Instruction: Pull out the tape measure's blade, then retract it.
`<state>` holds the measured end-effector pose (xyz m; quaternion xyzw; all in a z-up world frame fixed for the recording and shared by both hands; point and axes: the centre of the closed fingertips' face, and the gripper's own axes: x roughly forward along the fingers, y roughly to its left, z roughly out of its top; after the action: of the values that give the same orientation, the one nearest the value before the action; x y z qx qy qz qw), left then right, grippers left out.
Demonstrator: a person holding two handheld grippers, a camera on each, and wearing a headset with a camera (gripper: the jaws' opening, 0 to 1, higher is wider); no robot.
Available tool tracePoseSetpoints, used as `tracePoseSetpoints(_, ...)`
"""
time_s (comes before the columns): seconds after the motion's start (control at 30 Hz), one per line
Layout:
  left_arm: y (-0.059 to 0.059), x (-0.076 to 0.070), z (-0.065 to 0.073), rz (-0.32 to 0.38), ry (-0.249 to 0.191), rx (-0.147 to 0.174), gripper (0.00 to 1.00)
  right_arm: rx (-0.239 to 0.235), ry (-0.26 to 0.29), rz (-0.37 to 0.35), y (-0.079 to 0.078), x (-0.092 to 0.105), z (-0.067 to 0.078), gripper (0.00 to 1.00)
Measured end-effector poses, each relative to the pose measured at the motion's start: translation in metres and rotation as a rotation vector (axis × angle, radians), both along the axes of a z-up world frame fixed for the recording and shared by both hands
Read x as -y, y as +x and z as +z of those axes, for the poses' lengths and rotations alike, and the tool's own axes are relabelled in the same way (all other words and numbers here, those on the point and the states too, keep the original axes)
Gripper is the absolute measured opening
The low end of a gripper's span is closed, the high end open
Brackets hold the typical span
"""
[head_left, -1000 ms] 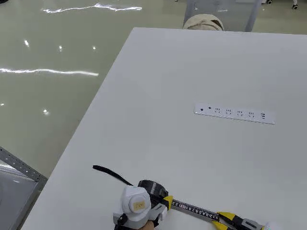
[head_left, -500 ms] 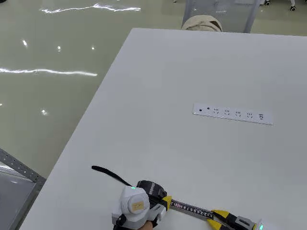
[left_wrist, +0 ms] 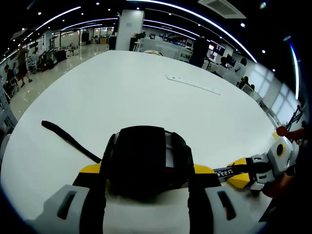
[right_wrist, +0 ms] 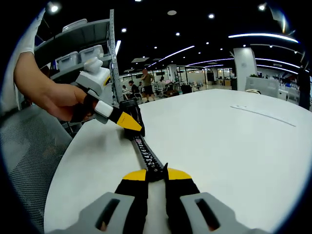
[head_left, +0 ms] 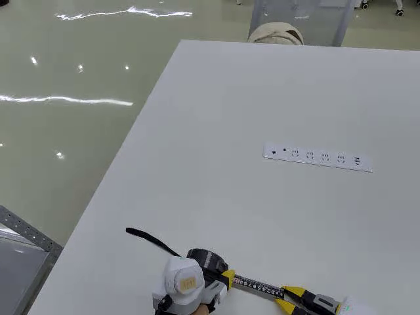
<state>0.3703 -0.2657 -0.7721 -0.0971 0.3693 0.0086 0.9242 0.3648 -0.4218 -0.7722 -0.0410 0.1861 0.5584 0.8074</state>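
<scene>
On table (head_left: 230, 98), left tongs (left_wrist: 146, 169) clamp tape measure (left_wrist: 146, 148), right tongs (right_wrist: 156, 174) pinch blade (right_wrist: 146, 152)

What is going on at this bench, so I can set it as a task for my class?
A person holds a tool in each hand at a white table. The left tool clamps the black tape measure, and the right tool pinches its blade, drawn a short way out between them. A power strip lies farther back, untouched.
</scene>
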Motion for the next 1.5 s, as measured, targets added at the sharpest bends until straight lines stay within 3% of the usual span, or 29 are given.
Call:
tracePoseSetpoints(0.57,0.0,0.0,0.0,-0.003,-0.01,-0.004,0.66,-0.009,0.005,0.02,0.001,-0.016,-0.001,0.12)
tracePoseSetpoints(0.83,0.001,-0.002,0.002,0.011,-0.045,0.011,0.66,-0.025,0.014,0.02,0.002,-0.023,-0.003,0.12)
tracePoseSetpoints(1.23,0.0,-0.002,0.001,-0.015,-0.055,0.01,0.66,-0.024,0.015,0.044,0.002,-0.033,-0.002,0.12)
tracePoseSetpoints(1.5,0.0,-0.002,0.003,-0.02,-0.068,0.012,0.66,-0.022,0.025,0.067,0.001,-0.049,0.0,0.12)
